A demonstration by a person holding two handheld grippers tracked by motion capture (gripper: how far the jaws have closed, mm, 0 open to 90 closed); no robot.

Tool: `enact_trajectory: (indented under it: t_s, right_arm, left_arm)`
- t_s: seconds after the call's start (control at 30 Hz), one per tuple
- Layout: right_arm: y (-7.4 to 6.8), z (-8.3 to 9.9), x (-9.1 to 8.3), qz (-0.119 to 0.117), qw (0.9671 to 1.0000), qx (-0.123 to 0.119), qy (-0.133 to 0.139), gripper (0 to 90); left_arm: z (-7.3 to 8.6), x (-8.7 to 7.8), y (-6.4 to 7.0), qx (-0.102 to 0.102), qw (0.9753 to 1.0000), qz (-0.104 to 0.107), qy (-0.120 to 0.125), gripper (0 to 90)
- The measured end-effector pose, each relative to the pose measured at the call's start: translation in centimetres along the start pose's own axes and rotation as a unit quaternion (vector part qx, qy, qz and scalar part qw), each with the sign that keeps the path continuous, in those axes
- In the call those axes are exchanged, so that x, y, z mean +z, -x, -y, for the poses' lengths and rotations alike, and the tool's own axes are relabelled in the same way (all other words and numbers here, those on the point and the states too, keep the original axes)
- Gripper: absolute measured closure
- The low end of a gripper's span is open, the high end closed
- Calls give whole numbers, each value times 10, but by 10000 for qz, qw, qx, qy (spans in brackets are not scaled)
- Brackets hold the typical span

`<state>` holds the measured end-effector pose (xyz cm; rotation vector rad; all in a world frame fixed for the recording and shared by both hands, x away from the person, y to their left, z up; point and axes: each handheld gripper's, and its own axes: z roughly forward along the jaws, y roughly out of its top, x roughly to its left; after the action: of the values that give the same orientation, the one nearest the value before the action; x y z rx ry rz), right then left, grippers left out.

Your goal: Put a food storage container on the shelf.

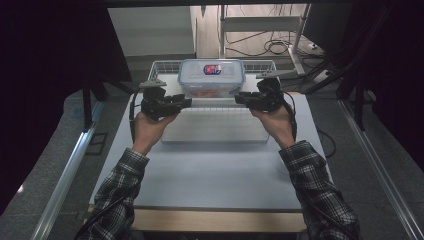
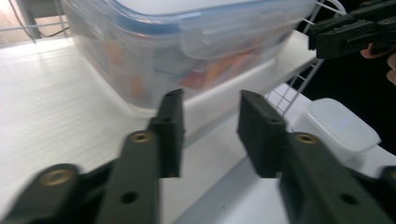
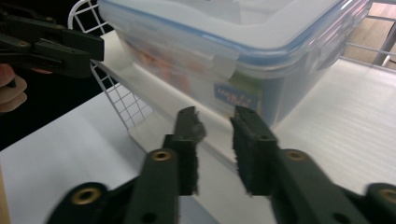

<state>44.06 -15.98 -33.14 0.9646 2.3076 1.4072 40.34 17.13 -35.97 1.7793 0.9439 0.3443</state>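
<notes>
Grippers are held level at opposite ends of the clear, blue-rimmed, lidded plastic food box (image 1: 211, 77) standing in the white wire basket (image 1: 162, 65), left gripper (image 1: 186, 102) and right gripper (image 1: 239, 98) both spread, seemingly for a two-sided lift

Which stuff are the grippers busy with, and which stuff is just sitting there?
Busy with:
- lidded plastic box
- left gripper
- right gripper

Just sitting there:
- wire basket under the box
- small white tub
- cables on the floor
</notes>
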Motion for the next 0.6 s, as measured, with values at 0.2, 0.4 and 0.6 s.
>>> enact_trajectory:
  t_s: [0.2, 0.4, 0.6]
  right_arm:
    - [-8, 12, -9, -3, 9999, -131, 33, 504]
    - [-12, 30, -21, 2, 9998, -217, 47, 356]
    - [-14, 48, -34, 18, 9998, -201, 56, 228]
  left_arm:
    - [11, -9, 13, 193, 9998, -77, 10, 352]
    - [25, -18, 23, 396, 9991, -151, -97, 198]
    - [41, -24, 31, 479, 9985, -157, -207, 100]
